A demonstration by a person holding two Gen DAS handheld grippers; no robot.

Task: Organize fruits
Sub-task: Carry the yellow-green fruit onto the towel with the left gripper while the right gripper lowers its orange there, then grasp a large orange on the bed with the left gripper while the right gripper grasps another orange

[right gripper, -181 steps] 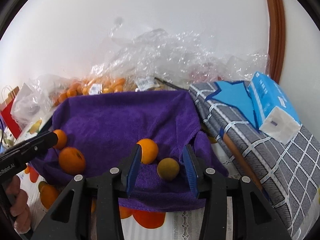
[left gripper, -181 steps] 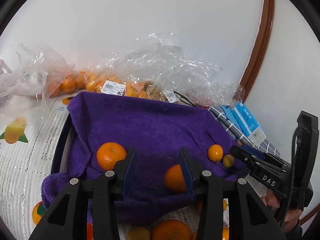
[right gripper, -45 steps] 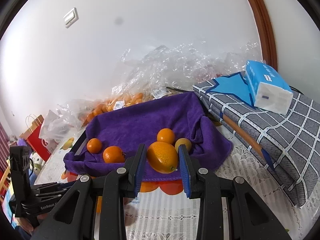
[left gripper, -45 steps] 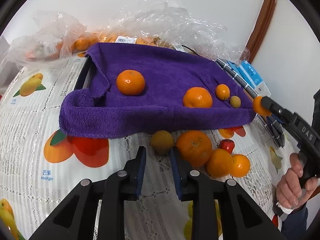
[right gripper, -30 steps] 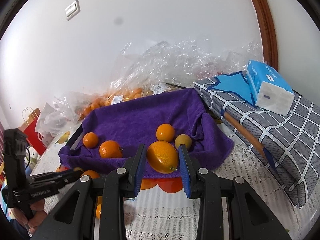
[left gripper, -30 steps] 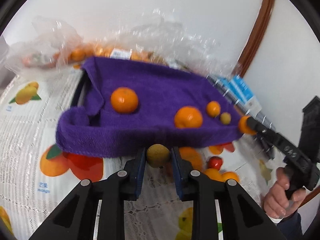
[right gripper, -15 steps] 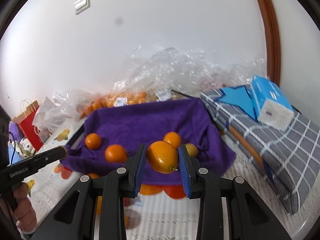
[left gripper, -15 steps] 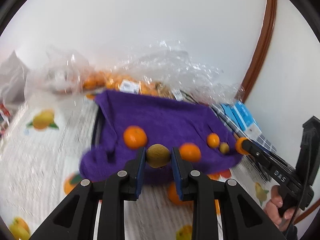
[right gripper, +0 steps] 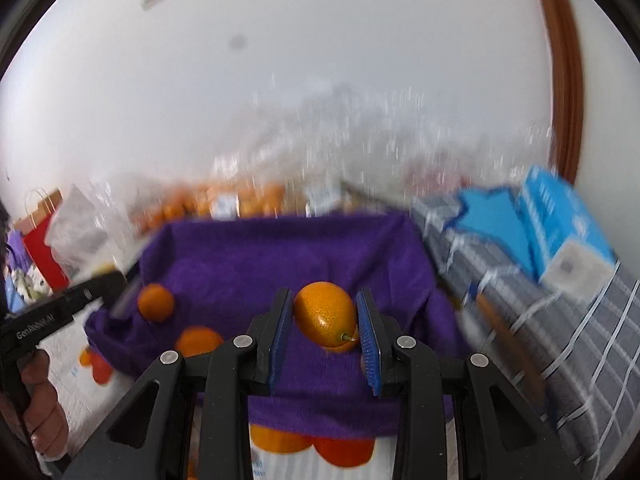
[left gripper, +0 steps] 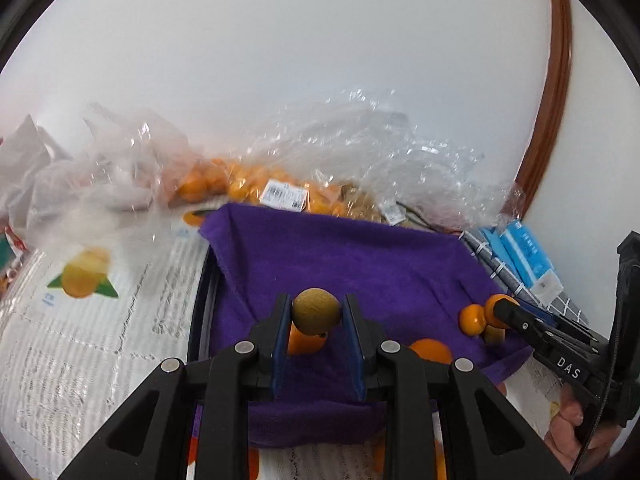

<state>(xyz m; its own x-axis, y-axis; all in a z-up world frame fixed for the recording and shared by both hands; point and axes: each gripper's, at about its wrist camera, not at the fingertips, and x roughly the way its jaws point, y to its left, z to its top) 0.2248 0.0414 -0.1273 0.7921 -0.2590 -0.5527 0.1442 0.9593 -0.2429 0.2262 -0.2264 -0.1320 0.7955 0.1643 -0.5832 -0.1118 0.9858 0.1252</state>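
left gripper [left gripper: 316,316] pinches brownish round fruit [left gripper: 316,311] between blue pads, above near edge of purple towel [left gripper: 360,256]. right gripper [right gripper: 325,316] clamps orange [right gripper: 325,314] likewise, over towel's near right part; view blurred. three oranges and one small brownish fruit lie on towel: one [left gripper: 472,319] near right edge, one [left gripper: 430,350] by near edge, one [right gripper: 155,303] at left. clear bags of oranges [left gripper: 240,184] behind towel. blue tissue pack [right gripper: 568,224] right of towel.

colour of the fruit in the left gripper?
Dull brownish-green fruit, clearest in the left wrist view.
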